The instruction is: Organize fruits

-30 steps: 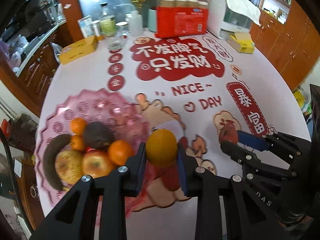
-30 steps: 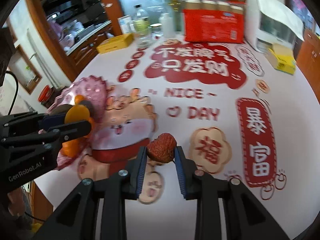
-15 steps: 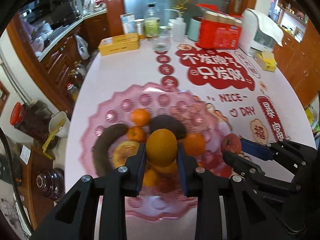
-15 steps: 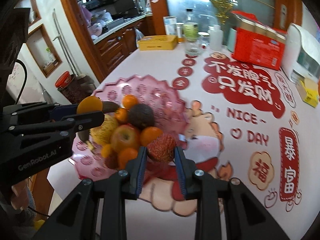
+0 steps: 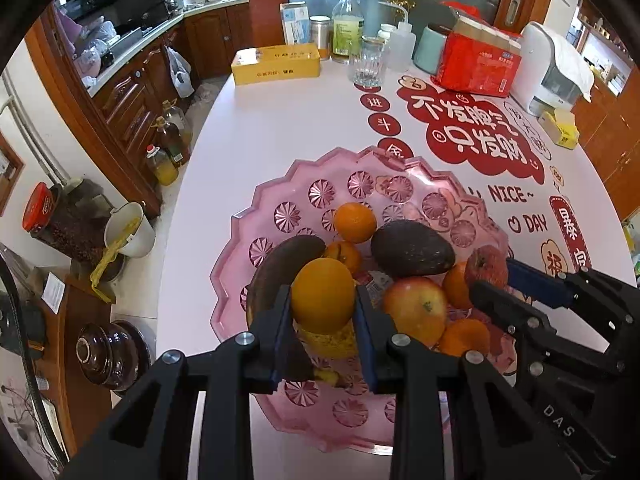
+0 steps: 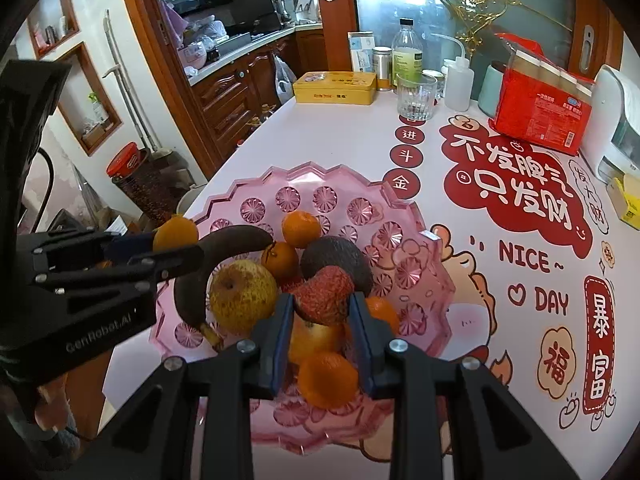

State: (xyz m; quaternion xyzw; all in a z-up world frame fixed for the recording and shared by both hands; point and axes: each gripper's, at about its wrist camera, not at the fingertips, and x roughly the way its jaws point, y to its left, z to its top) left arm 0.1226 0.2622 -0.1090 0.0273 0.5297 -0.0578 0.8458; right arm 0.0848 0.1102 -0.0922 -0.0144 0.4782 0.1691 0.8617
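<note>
**Two fruits held over the dish, release pending**

The left claw (image 5: pixel 323 316) grips a round orange fruit (image 5: pixel 322 295), the right claw (image 6: pixel 321 314) a bumpy red lychee-like fruit (image 6: pixel 325 294). Both hang above the scalloped pink glass dish (image 6: pixel 304 178) on the worktop (image 6: pixel 340 140), already piled with tangerines, a dark avocado (image 5: pixel 412 248), a blackened banana (image 6: pixel 218 264) and a red apple (image 5: pixel 416 309). No loose fruit shows elsewhere; only setting these two down seems left.

Home kitchen; wooden cabinets (image 5: pixel 140 92), countertop (image 6: pixel 240 56)
</note>
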